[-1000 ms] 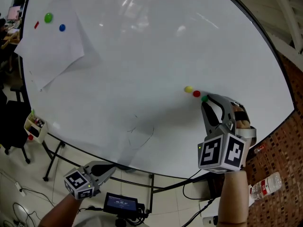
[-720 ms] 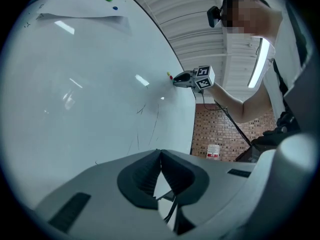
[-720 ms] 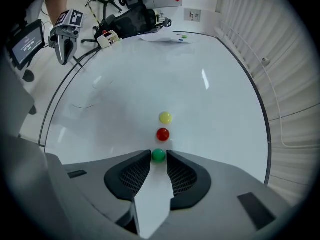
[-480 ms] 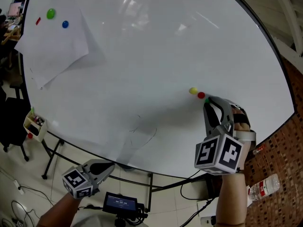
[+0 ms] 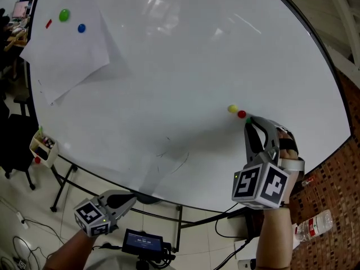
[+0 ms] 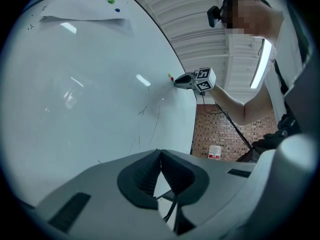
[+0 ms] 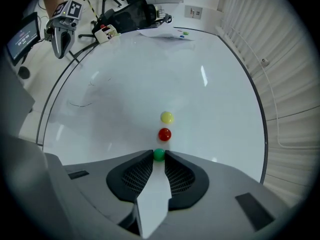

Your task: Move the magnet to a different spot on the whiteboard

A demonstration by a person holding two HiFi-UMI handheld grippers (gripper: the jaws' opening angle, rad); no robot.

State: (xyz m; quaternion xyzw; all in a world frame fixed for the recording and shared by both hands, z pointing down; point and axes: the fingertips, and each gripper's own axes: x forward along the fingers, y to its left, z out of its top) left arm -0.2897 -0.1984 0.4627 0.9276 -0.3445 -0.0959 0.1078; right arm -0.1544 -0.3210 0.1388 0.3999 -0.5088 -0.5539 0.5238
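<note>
Whiteboard (image 5: 185,66) fills most of my head view, with its top and left edges cut off by the frame. A creased paper sheet (image 5: 62,55) sits at its upper left. My right hand-held gripper (image 5: 248,120) is up against the board at the lower right. Its jaws are closing with the green magnet (image 7: 159,154) between the tips, which seem to touch it on both sides. In the head view the jaws hide nearly all of that magnet. My left hand-held gripper (image 6: 159,152) hangs below the board's lower edge, jaws together on nothing. A red magnet (image 7: 164,134) sits just beyond the green one and a yellow magnet (image 7: 167,117) just past that, all three in a line on the board.
</note>
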